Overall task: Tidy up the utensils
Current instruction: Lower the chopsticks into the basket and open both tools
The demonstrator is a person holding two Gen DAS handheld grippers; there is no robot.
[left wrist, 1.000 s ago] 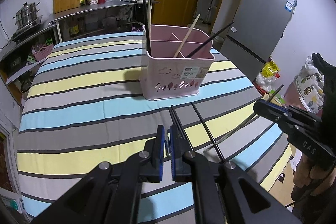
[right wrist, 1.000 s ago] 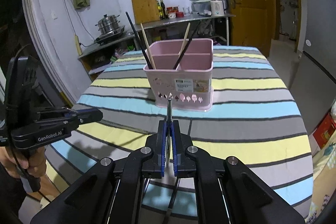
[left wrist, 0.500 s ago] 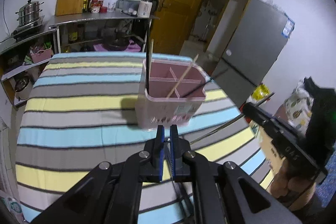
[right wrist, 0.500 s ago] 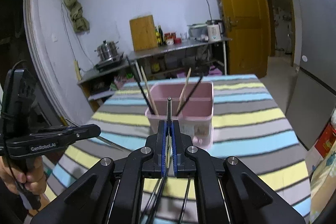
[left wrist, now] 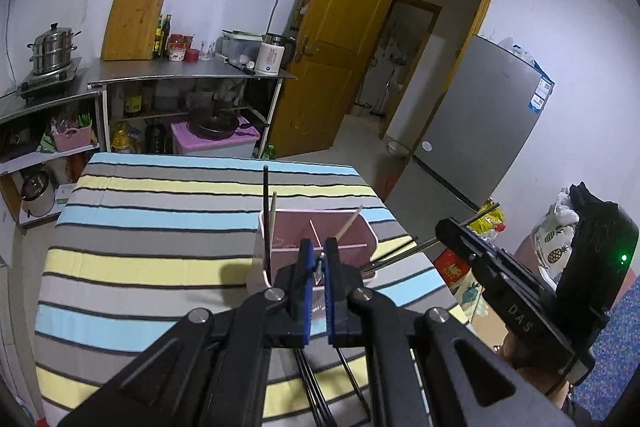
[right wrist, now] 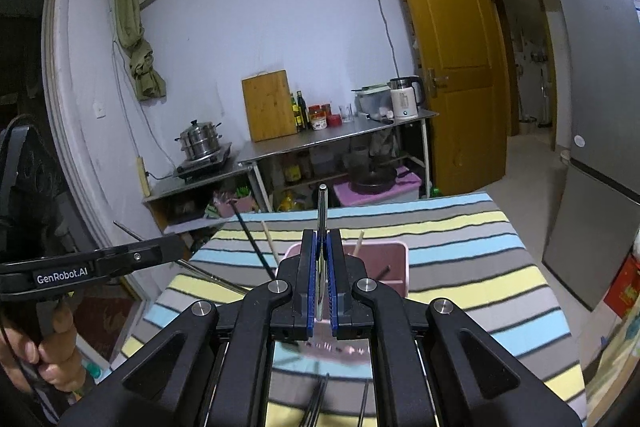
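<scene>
A person is holding two handheld grippers above a table covered in a cloth striped grey, yellow and pale blue, in a small kitchen. At lower centre of the left wrist view, the left gripper is showing its blue-padded fingers drawn close together; a thin metal piece shows in the narrow gap between them, though what it is cannot be told. Just beyond those fingers, at centre frame, a pink utensil holder is standing on the cloth, with a black chopstick and a pale wooden chopstick leaning in its left corner and another wooden chopstick slanting from its middle. At the right of that view, the right gripper is reaching in from the edge, clamped on dark metal chopsticks that are slanting down towards the holder's right side.

In the right wrist view, the right gripper's fingers are pressed together on the metal chopsticks, whose tip is poking up above them at centre frame. The holder sits partly hidden behind the fingers. At left, a hand is gripping the left tool's handle. More dark chopsticks are lying on the cloth at the bottom edge, under the left gripper's body.
</scene>
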